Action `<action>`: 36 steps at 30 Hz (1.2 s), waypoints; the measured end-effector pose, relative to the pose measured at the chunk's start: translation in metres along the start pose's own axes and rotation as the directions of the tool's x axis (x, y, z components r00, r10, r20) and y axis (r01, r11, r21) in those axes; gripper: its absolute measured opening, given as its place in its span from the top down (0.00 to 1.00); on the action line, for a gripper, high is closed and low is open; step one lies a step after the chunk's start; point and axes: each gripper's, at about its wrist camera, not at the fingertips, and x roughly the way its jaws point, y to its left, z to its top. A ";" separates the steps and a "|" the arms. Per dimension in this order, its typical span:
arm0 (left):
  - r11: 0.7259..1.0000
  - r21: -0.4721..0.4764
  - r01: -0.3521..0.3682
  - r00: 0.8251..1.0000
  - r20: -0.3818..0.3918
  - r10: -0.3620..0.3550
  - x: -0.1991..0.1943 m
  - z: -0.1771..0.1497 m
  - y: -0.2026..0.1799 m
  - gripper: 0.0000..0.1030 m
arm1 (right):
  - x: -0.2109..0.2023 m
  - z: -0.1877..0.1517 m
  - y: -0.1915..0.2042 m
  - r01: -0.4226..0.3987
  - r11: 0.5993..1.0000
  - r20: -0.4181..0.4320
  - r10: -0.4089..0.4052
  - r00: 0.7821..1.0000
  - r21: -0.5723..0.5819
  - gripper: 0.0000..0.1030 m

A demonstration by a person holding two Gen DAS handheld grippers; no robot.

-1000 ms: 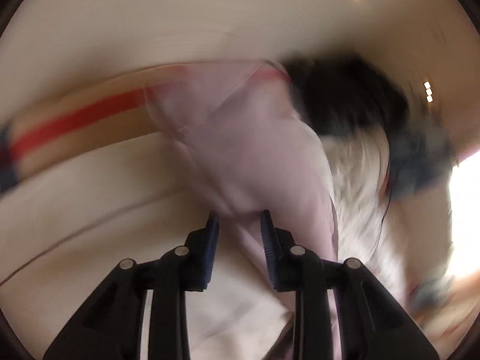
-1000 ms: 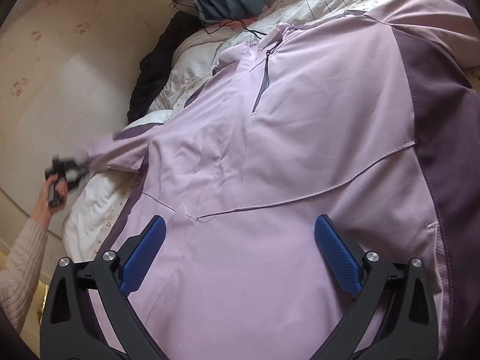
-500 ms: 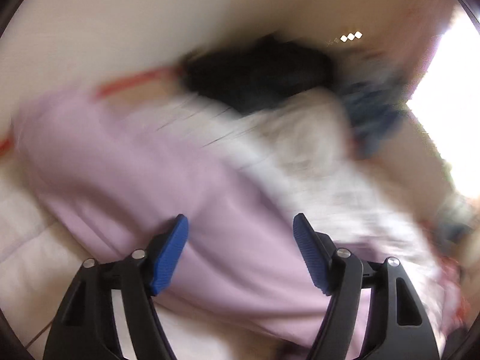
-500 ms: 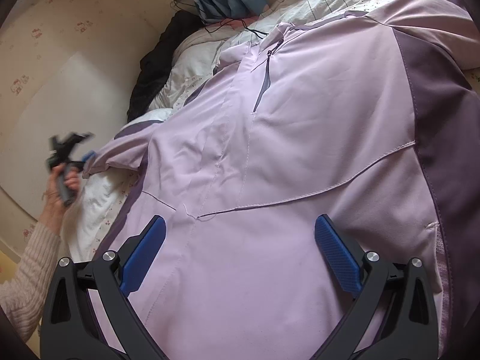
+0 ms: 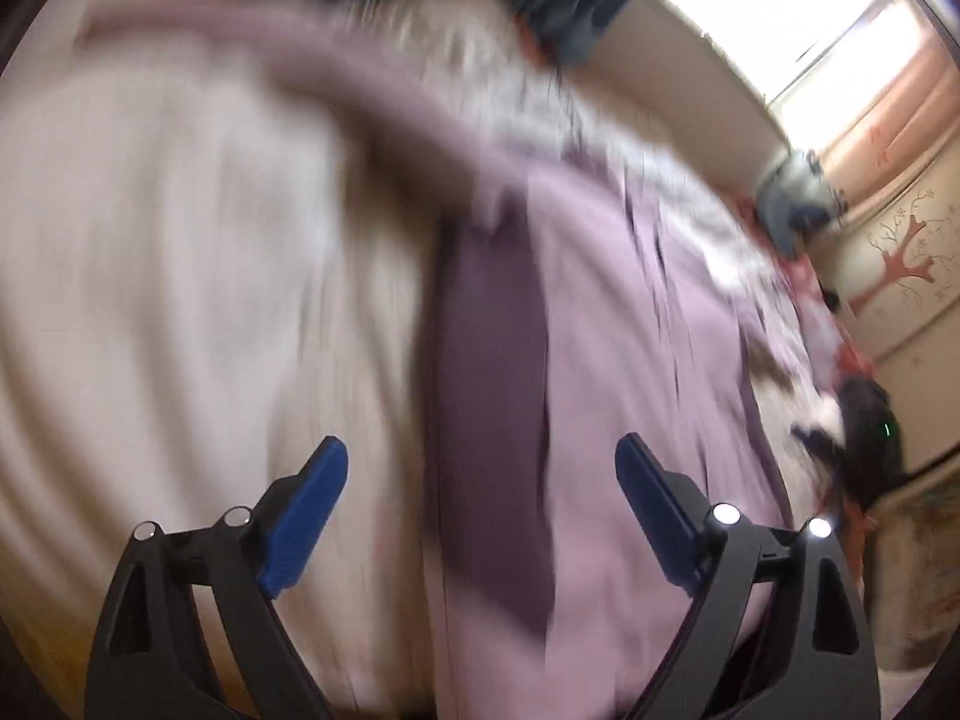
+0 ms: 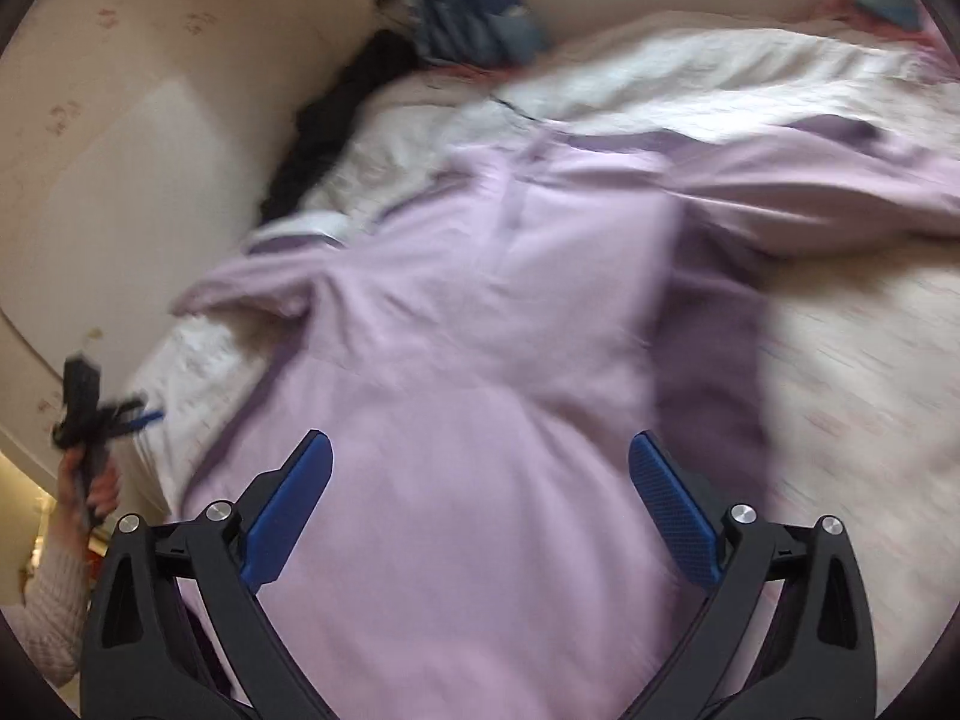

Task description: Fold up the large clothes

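A large lilac jacket with darker purple side panels lies spread on a white bed cover. In the blurred left wrist view the jacket shows its dark purple panel running down the middle. My left gripper hovers over that panel, its jaws opening wide with nothing pressed between the blue pads. My right gripper stands open above the jacket's lower body, holding nothing. From the right wrist view the left gripper appears far left, held in a hand with a knitted sleeve.
White bed cover extends to the right of the jacket. A dark garment and a blue patterned cushion lie at the bed's head by the wall. A bright window and a black object sit right.
My left gripper let go of the sleeve, opened wide and swung down toward the jacket's side panel. The right gripper rose and pulled back, so more of the jacket and bed shows.
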 end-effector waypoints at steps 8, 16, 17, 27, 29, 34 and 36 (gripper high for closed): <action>0.947 -0.180 0.267 0.929 -0.211 -0.303 0.050 -0.099 0.020 0.15 | -0.029 -0.103 -0.053 -0.089 0.972 -0.274 0.148 0.950 0.217 0.07; 0.954 -0.206 0.216 0.961 -0.129 -0.246 0.022 -0.122 0.010 0.82 | -0.050 -0.120 -0.040 -0.218 0.939 -0.107 0.254 0.961 0.266 0.81; 0.957 -0.185 0.222 0.964 -0.108 -0.245 0.013 -0.120 0.003 0.84 | -0.059 -0.117 -0.036 -0.231 0.940 -0.081 0.259 0.963 0.251 0.82; 0.989 -0.077 0.124 0.958 -0.252 -0.140 -0.001 -0.119 -0.001 0.70 | -0.068 -0.145 -0.037 -0.016 0.995 -0.312 0.045 0.949 0.095 0.77; 0.996 -0.074 0.048 0.959 -0.276 -0.067 -0.001 -0.123 0.015 0.65 | -0.066 -0.156 -0.051 -0.017 0.993 -0.342 0.056 0.938 0.117 0.70; 0.984 0.043 -0.172 0.984 0.050 0.169 -0.070 -0.091 -0.003 0.19 | -0.116 -0.114 -0.077 -0.151 0.976 -0.115 0.169 0.979 0.155 0.39; 0.975 0.088 -0.205 0.966 0.181 0.187 -0.072 -0.071 -0.037 0.12 | -0.133 -0.083 -0.106 -0.142 0.969 0.044 0.136 0.990 0.204 0.27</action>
